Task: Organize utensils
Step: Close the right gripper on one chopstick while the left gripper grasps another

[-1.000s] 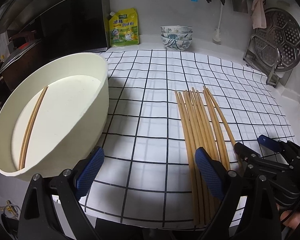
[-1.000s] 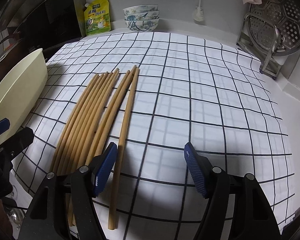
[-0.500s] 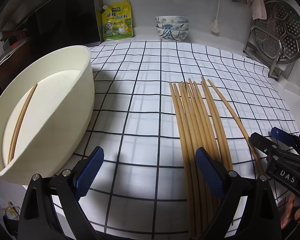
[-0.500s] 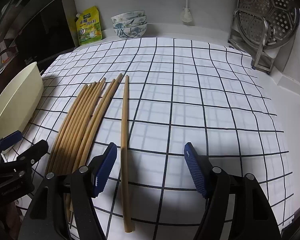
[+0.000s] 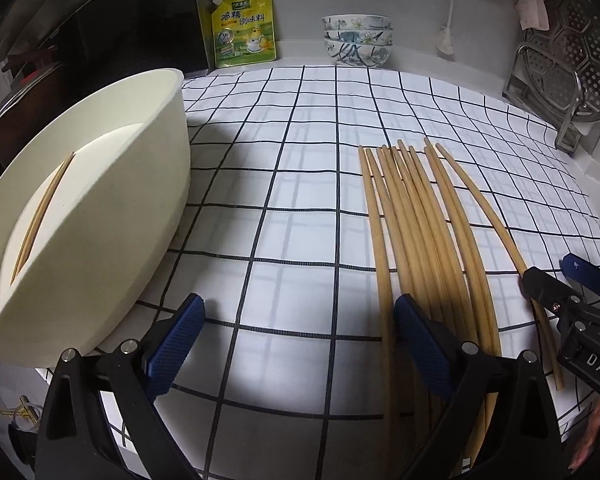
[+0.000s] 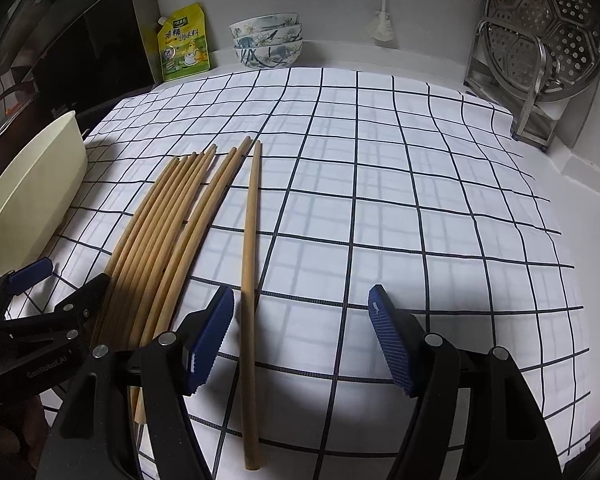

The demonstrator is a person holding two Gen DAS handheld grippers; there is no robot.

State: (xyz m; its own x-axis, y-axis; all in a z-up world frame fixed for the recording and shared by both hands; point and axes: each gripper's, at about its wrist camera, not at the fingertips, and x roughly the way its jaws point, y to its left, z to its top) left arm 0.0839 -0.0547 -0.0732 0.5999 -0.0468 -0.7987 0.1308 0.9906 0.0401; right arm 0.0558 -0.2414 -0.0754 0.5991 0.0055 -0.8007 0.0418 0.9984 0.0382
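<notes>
The chopsticks (image 6: 156, 248) lie in a loose bundle on the checked cloth (image 6: 420, 200), their tips pointing toward the back wall. 1 single chopstick (image 6: 250, 264) lies apart from the bundle, just to its right, running between the fingers of the right gripper (image 6: 300, 336). That gripper's jaws stand wide apart and its blue pads touch nothing; the lone stick lies nearer the left pad than the right.

The left gripper (image 5: 296, 344) also gapes wide and grips nothing. Its right finger hangs over the near ends of the bundle, its left finger over bare cloth beside the cream tub (image 5: 112, 216). 2 more chopsticks (image 5: 40, 216) already lie together inside that tub, on its floor.

Seen from the left wrist, the right gripper's black body reads "DAS"; seen from the right wrist, the left gripper's body reads "GenRobot.AI".

At the back stand a yellow pouch (image 5: 244, 28) printed with Chinese characters and a cartoon chicken, a stack of 3 flower-patterned bowls (image 5: 358, 40), and on the right a metal rack (image 6: 512, 80) holding a perforated steamer plate (image 6: 548, 24).
</notes>
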